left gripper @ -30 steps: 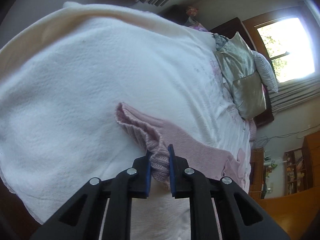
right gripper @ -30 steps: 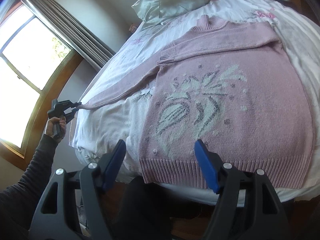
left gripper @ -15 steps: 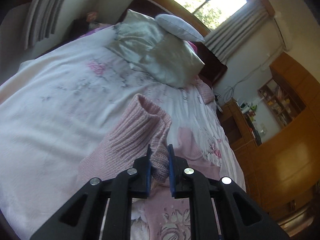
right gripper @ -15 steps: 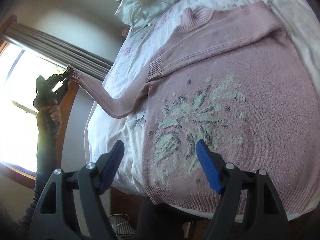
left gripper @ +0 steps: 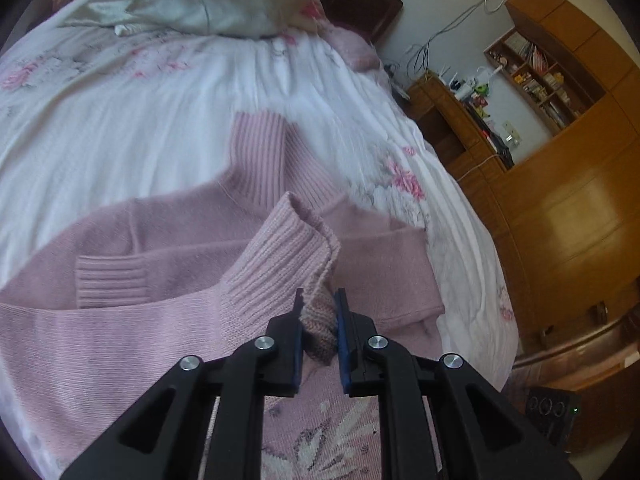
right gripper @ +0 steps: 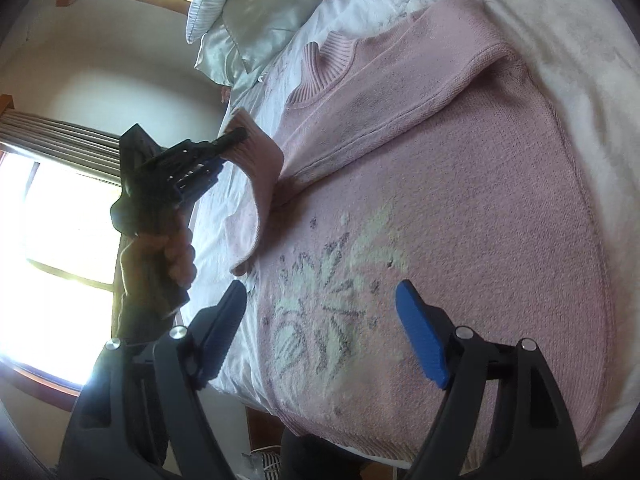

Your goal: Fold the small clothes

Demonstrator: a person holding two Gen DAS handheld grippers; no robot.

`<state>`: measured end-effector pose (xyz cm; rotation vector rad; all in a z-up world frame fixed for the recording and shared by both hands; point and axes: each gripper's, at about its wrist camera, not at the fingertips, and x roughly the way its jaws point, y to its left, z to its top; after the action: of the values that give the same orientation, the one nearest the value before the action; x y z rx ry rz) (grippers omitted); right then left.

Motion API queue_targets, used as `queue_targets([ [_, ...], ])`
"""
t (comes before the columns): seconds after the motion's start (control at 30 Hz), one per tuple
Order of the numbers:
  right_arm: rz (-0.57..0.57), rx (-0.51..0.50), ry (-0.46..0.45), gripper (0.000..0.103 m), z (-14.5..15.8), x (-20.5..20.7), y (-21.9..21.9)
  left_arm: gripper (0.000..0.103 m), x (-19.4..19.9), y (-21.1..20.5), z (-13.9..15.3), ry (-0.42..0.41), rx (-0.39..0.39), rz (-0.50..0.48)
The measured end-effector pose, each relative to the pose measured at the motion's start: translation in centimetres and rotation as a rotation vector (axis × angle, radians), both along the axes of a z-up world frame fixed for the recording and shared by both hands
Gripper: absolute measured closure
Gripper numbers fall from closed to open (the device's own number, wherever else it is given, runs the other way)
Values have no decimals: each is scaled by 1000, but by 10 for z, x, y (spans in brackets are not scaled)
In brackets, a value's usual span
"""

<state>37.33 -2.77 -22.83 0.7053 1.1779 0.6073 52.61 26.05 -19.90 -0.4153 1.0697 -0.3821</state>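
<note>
My left gripper (left gripper: 319, 322) is pinched tight on the ribbed cuff (left gripper: 280, 264) of the pink sweater (right gripper: 460, 200), cuff lifted up off the garment at centre frame of the left wrist view. In the right wrist view I see that same gripper at mid left, with a hand (right gripper: 172, 256) on its handle, and the sleeve (right gripper: 264, 184) hanging from it down to the bedsheet (left gripper: 120, 128). The sweater lies flat, front up, filling the centre and right of the frame; the floral knit pattern (right gripper: 324, 300) sits lower centre, the collar (right gripper: 320, 68) toward the top. Other sleeve is folded across the chest. My right gripper (right gripper: 320, 332) is spread wide, holding nothing, above the hem area at the bottom of the frame. Pillows (right gripper: 248, 20) upper left.
</note>
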Motion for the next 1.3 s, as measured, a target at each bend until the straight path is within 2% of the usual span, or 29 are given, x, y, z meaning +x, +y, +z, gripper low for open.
queue_targets([
  [0.13,8,16,13,23,-11,26,-3,88,6,-26,-36,50,23,-47],
  [0.17,13,27,16,21,-13,35,-2,85,6,-27,-42,58,16,-50],
  [0.23,12,57,29,20,-15,57,-3,71,0,-22,-45,49,-15,-31],
  [0.3,28,99,40,19,-18,81,1,54,-14,-6,-38,6,-81,5],
  [0.37,66,144,44,22,-21,110,10,50,-37,9,-30,-25,-139,39],
  [0.43,108,161,70,29,-30,138,24,47,-67,29,-26,-48,-196,65],
  [0.57,163,139,116,32,-53,174,54,39,-138,70,-31,-66,-219,138],
  [0.67,210,79,128,32,-65,184,79,38,-191,99,-39,-68,-255,209],
  [0.77,232,-17,97,29,-68,186,99,37,-234,122,-51,-66,-281,291],
  [0.87,235,-34,79,27,-64,185,110,36,-263,138,-67,-40,-338,358],
  [0.93,248,-41,72,39,-59,183,116,36,-275,144,-75,-27,-357,390],
  [0.97,261,-42,81,49,-57,183,120,36,-279,145,-77,-21,-363,399],
  [1.03,270,-53,84,59,-54,182,125,36,-282,146,-79,-15,-361,399],
  [1.13,283,-65,68,81,-44,182,132,36,-279,147,-77,-16,-357,401],
  [1.17,283,-69,59,93,-39,183,133,36,-278,148,-76,-22,-360,402],
  [1.3,268,-81,1,96,-13,188,129,36,-278,150,-71,-34,-367,407],
])
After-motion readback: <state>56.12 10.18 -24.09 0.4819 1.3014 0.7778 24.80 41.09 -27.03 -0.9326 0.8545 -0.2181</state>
